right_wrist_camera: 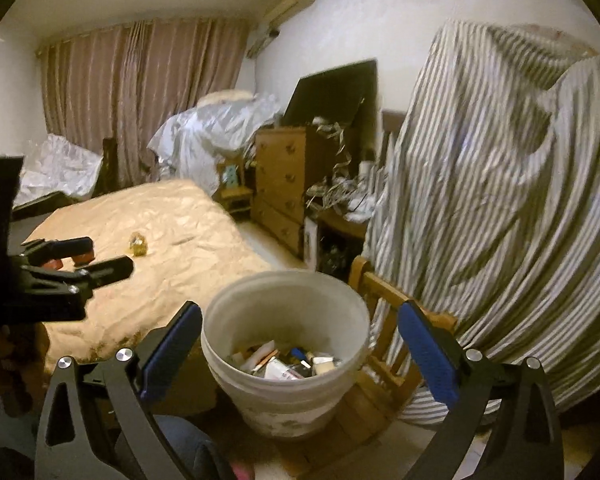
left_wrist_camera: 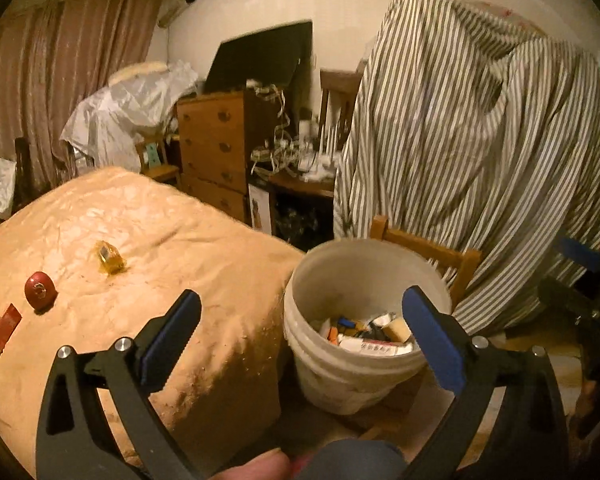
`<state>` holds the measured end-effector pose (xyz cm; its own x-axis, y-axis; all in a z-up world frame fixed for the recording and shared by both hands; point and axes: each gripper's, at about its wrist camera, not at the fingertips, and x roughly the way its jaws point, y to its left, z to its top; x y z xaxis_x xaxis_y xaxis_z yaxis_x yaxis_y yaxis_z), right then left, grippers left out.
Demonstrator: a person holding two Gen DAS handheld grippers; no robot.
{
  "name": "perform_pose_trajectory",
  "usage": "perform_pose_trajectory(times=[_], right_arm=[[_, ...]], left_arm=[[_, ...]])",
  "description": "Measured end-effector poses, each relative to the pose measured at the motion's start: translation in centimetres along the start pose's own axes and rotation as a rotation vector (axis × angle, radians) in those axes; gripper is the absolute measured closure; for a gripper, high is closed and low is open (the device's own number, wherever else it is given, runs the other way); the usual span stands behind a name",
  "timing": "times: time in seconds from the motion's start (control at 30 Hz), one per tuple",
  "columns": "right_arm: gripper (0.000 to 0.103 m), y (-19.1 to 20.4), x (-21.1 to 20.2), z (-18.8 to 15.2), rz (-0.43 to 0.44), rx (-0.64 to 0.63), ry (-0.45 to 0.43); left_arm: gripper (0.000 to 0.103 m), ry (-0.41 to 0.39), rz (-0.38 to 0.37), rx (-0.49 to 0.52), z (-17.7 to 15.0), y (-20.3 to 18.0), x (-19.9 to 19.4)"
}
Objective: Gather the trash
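Left wrist view: both my tongs spread wide, nothing in them

Left tongs and right tongs sit over the white bucket of trash beside the bed; a red ball, red packet and yellow wrapper lie on the bed

Right tongs gape empty over white bucket — trash inside.
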<state>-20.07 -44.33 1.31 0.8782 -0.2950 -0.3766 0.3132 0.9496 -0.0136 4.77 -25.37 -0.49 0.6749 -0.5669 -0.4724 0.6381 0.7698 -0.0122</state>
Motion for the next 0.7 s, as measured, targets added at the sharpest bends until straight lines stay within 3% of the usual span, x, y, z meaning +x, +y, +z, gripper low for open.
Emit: perform_pose_trajectory(times=[0.27,0.47,0.7], right_arm=[[0.005,0.2,-6.0,-1.5,-0.031,0.036,-0.125],[0.005,0.7,-7.4,-3.1,-0.019,0.041,-0.110],[0.005,-0.1,-8.2,-3.5,-0.041,0.050,-0.135]], left_arm=[[0.006,-0.155,-0.006,0.012,-1.7,-1.1,-5.3],[0.006,-0.156,0.033,0.016,-2.7,-1.9,-6.6],[0.006,-0.172,0.019,0.014,-3.6,-2.0,-8.5]])
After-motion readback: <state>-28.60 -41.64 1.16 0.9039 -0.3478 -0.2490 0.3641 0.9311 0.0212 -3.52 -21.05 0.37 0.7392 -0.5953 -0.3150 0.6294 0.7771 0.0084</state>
